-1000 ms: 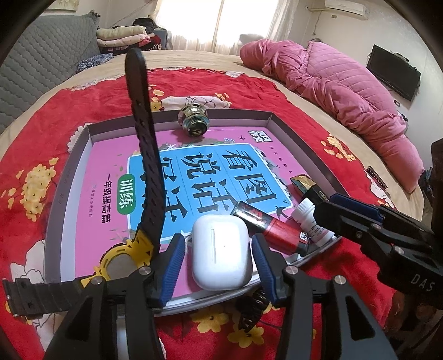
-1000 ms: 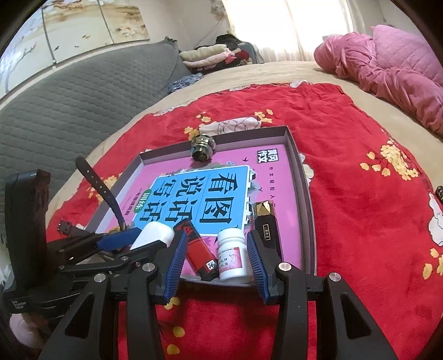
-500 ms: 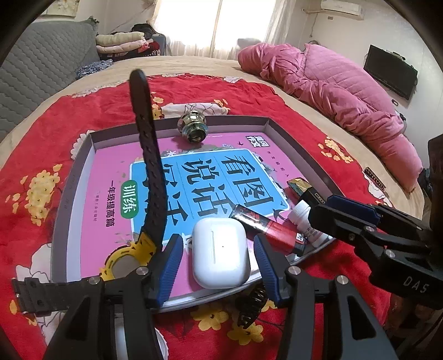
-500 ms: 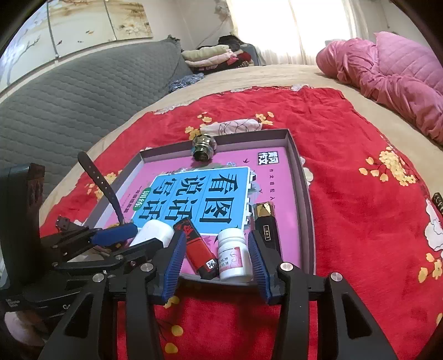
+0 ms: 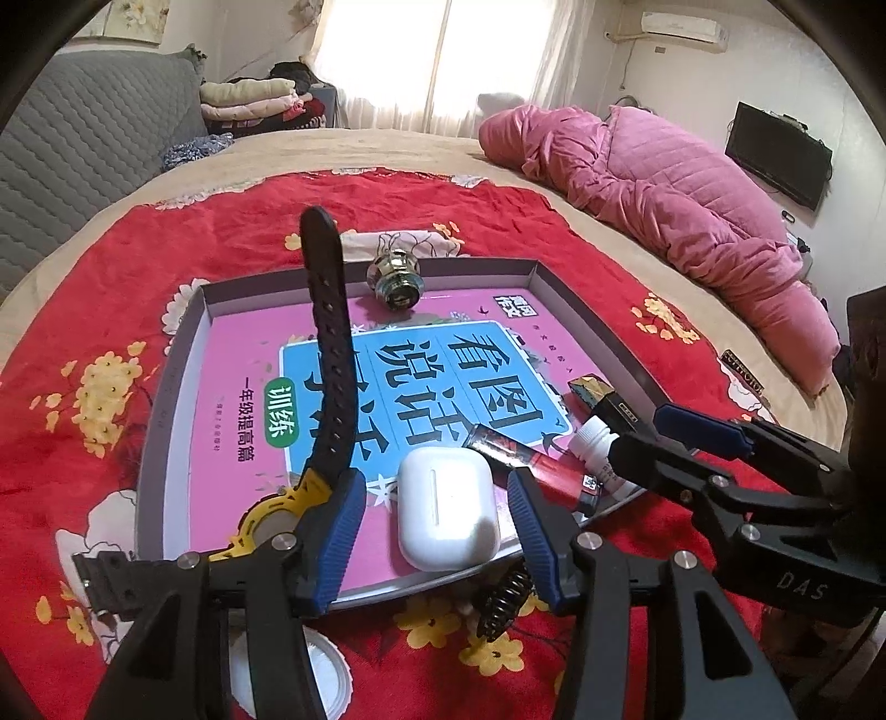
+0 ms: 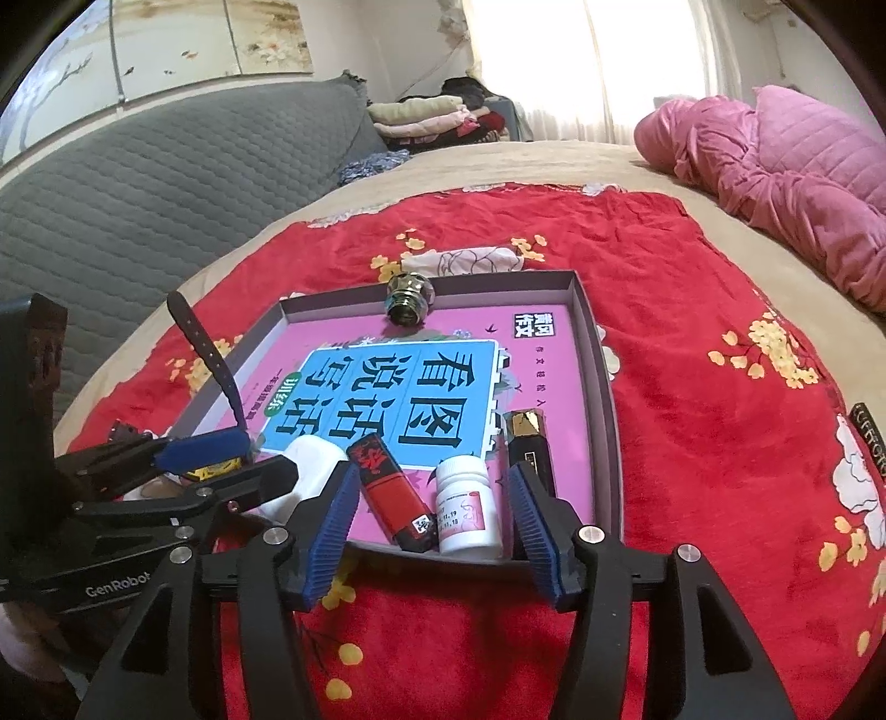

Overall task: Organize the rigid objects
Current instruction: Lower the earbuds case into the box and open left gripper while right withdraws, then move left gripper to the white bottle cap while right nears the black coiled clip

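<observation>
1. Surface: a bed (image 5: 387, 149) with a beige sheet, overlaid by a red floral cloth (image 6: 692, 310) (yellow and white blossoms).
2. On the cloth sits a shallow grey tray (image 5: 587, 310), its floor covered by a pink and blue booklet (image 6: 398, 382) printed with large characters.
3. Tray contents, left wrist view: metal knob (image 5: 396, 279) at 12 o'clock by the far wall; white earbud case (image 5: 446, 507) at 6 o'clock; red tube (image 5: 531, 462), white pill bottle (image 6: 465, 507) and black-and-gold lipstick (image 6: 529, 443) toward 4 o'clock, along the near edge.
4. A black watch strap (image 5: 329, 343) rises from a yellow watch body (image 5: 266, 509) at 7 o'clock.
5. Left gripper (image 5: 437, 531): fingers wide, straddling the earbud case with a gap on both sides, not holding it.
6. Right gripper (image 6: 432, 526): fingers have just been opening and stand wide; the red tube and pill bottle lie between them, untouched.
7. A black spring (image 5: 501, 601) lies on the cloth just outside the tray's near wall.
8. Room: grey quilted headboard (image 6: 138, 183) at 10 o'clock, pink quilt (image 5: 664, 188) at 2 o'clock, folded clothes (image 5: 249, 97), bright curtained window (image 5: 432, 50), wall television (image 5: 775, 152).
</observation>
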`<action>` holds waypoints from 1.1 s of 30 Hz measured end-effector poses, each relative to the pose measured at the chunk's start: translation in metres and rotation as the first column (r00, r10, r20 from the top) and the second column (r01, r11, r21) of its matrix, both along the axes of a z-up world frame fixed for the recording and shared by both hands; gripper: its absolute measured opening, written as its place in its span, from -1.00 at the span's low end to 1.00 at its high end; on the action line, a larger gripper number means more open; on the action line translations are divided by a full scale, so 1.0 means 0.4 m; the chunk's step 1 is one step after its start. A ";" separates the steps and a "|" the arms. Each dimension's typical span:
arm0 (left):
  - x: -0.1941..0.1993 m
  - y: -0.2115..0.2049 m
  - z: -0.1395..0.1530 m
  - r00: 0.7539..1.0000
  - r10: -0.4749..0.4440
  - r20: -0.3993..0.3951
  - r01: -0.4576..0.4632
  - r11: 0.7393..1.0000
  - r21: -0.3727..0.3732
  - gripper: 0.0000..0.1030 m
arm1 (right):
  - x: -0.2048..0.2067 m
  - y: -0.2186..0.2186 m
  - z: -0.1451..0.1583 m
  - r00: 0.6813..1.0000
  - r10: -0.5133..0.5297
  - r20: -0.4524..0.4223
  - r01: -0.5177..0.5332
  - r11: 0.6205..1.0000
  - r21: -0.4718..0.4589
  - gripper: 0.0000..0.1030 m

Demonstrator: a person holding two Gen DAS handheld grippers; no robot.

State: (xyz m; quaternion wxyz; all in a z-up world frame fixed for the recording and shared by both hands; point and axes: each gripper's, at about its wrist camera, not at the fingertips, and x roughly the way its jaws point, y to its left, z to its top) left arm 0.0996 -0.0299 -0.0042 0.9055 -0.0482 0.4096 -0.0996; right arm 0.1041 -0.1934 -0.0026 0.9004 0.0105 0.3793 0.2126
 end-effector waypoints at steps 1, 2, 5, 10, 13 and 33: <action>-0.003 0.001 0.003 1.000 0.000 0.002 0.000 1.000 0.000 0.04 | 0.000 0.000 0.000 1.000 -0.002 0.000 0.002 1.000 -0.002 0.17; -0.006 0.002 0.005 1.000 0.002 0.005 -0.002 1.000 0.002 0.07 | -0.001 0.001 0.000 1.000 -0.004 0.001 0.004 1.000 -0.004 0.18; -0.012 0.004 0.011 1.000 0.006 0.011 -0.006 1.000 0.010 0.21 | -0.006 0.000 0.003 1.000 -0.012 0.010 0.012 1.000 -0.018 0.24; -0.022 0.006 0.019 1.000 0.008 0.017 -0.008 1.000 0.014 0.21 | -0.020 -0.002 0.010 1.000 -0.017 0.021 0.017 0.999 -0.029 0.32; -0.031 0.010 0.027 1.000 0.009 0.025 -0.009 1.000 0.010 0.22 | -0.026 -0.003 0.013 1.000 -0.020 0.025 0.020 0.999 -0.035 0.33; -0.123 0.136 0.121 0.988 0.106 0.109 -0.104 0.994 -0.025 0.22 | -0.098 0.025 0.061 0.997 0.005 0.082 0.001 0.997 -0.075 0.43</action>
